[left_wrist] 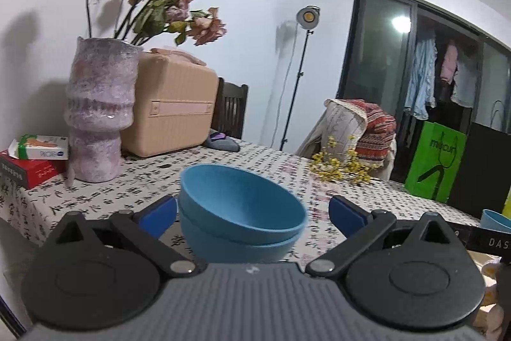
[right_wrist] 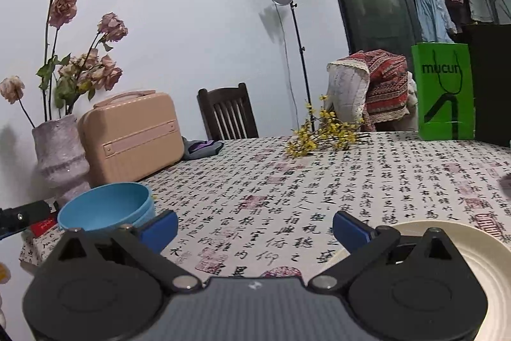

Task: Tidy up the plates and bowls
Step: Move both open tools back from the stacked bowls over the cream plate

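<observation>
A: Where are your bowls, taking the vase (left_wrist: 97,111) as the mark?

B: In your left wrist view the blue bowls (left_wrist: 241,214) sit on the tablecloth (left_wrist: 367,200) in front of the vase and to its right, nearer to you than it is. There are two, one nested in the other. Both open upward, but the top one is tilted, its mouth tipped toward the vase side, so it is not seated level in the lower one. Round things, so no long axis to speak of.

A: And your left gripper (left_wrist: 252,211)?

B: Its blue pads (left_wrist: 158,214) stand wide apart, one on each side of the stack. They hold nothing; I cannot tell if the left pad touches the bowl wall.

A: Your right gripper (right_wrist: 255,227)?

B: Also spread wide and empty, over bare tablecloth, well to the right of the vase. In the right wrist view the bowls (right_wrist: 107,206) lie just in front of the vase, beside your left pad, with the beige case (right_wrist: 131,131) behind them.

A: Any plate?

B: A cream plate (right_wrist: 447,248) lies flat, face up, far from the vase at the lower right edge, partly hidden behind your right gripper's arm. Another pale blue rim (left_wrist: 496,219) shows at the right edge of the left view; I cannot tell what it is.
</observation>
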Tool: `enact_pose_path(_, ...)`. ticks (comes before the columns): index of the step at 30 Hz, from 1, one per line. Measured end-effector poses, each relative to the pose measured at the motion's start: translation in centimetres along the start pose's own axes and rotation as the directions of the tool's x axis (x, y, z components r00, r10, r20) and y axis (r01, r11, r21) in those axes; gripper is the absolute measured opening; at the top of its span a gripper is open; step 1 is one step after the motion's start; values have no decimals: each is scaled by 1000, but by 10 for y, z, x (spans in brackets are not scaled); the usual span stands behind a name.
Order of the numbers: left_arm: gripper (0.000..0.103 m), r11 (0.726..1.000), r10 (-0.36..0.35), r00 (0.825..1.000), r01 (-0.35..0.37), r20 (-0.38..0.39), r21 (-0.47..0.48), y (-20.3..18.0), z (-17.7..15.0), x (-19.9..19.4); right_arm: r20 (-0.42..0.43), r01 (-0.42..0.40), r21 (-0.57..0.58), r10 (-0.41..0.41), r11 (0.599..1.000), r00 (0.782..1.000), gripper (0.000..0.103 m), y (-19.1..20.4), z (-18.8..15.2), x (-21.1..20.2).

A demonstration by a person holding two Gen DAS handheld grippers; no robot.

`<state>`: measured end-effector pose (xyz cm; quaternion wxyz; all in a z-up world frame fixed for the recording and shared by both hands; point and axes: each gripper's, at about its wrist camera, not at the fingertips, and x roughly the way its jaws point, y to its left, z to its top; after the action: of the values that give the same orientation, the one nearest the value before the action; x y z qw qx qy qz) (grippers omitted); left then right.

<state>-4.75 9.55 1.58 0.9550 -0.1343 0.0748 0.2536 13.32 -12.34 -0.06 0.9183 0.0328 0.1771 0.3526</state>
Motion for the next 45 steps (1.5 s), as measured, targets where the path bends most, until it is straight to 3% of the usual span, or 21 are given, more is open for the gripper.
enact_pose_path(10,103,991,-129,992,129,0,30,-35,-5,8,30,88,20,-88,996,996,103,-22,-3,-28)
enact_pose_path(22,103,960,-268,963,270,-36,69,-80,-13,26,52,204,69,-207,977,977,103,-59,-9,-58)
enact_pose_path(45,103,908,-401,912,408,-93,93,-129,-26,50,56,353,134,-363,926,930,103,-102,-18,-86)
